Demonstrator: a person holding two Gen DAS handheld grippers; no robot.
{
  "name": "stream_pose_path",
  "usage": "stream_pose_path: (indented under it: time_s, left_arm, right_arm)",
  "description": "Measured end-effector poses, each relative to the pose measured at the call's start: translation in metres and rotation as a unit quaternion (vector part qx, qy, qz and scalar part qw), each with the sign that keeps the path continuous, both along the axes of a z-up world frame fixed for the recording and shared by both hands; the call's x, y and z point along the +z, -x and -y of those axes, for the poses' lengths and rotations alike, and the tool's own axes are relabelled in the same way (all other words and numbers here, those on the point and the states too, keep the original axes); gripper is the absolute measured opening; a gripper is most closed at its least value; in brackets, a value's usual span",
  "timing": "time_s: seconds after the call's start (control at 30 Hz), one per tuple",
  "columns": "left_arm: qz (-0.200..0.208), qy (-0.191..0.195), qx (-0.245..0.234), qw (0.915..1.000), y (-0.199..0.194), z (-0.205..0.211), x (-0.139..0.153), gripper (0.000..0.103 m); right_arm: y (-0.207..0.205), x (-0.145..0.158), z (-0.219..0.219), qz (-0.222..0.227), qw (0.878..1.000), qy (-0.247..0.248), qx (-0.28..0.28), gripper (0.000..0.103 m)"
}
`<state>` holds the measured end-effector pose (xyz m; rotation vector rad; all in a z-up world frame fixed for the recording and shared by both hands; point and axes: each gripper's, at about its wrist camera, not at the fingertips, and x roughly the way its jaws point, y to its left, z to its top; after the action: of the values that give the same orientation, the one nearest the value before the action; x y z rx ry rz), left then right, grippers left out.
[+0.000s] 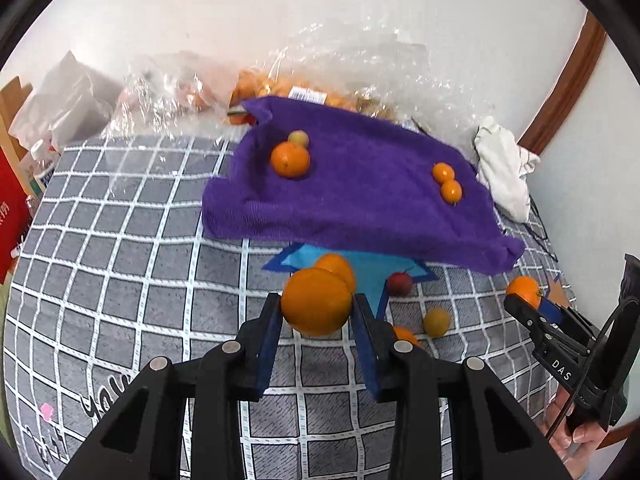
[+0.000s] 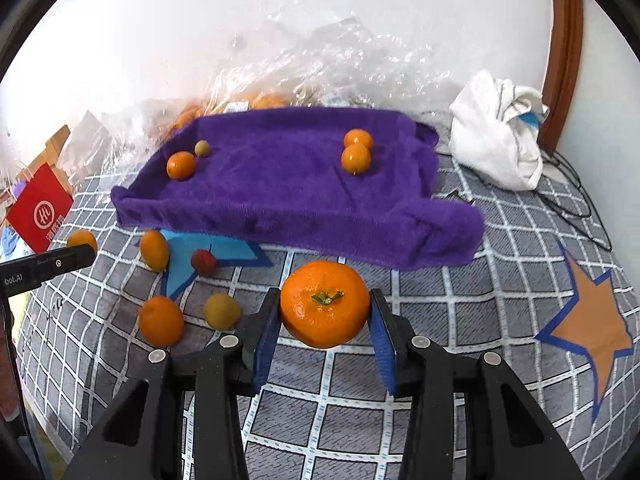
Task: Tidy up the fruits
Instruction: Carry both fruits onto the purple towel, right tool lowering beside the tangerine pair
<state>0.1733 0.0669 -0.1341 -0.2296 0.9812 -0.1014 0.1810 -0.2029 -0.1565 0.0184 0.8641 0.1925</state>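
Left gripper (image 1: 316, 308) clamps a smooth round orange (image 1: 316, 301), near the purple towel (image 1: 360, 196). Right gripper (image 2: 325, 312) clamps a stem-up mandarin (image 2: 325, 305), near that towel's front edge.

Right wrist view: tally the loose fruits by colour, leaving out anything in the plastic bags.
Orange fruits: 7 (3 on the purple towel, 2 on the bedspread, 1 in the left gripper, 1 in the right gripper)
Yellow-green fruits: 2
Red fruit: 1
Total: 10
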Motion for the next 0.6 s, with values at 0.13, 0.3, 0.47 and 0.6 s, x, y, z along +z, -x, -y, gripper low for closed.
stream_pose_path:
  time_s: [0.13, 0.3, 0.47, 0.6]
  left_arm:
    - [0.013, 0.001, -0.001, 0.9999, -0.001, 0.0, 0.012, 0.033]
    - [0.025, -0.002, -0.006, 0.9997, 0.0, 0.003, 0.024, 0.033]
    - [0.034, -0.008, -0.007, 0.9994, -0.001, 0.006, 0.036, 0.033]
    - [0.042, -0.008, -0.006, 0.9991, 0.0, 0.005, 0.044, 0.033]
  right_arm:
    - [0.002, 0.012, 0.006, 0.012, 1.0, -0.002, -0.009, 0.043]
    - [0.004, 0.023, 0.015, 0.021, 1.0, -0.003, -0.019, 0.043]
    - [0.006, 0.034, 0.022, 0.03, 0.999, -0.006, -0.026, 0.043]
    - [0.008, 0.04, 0.026, 0.037, 0.999, -0.007, -0.028, 0.043]
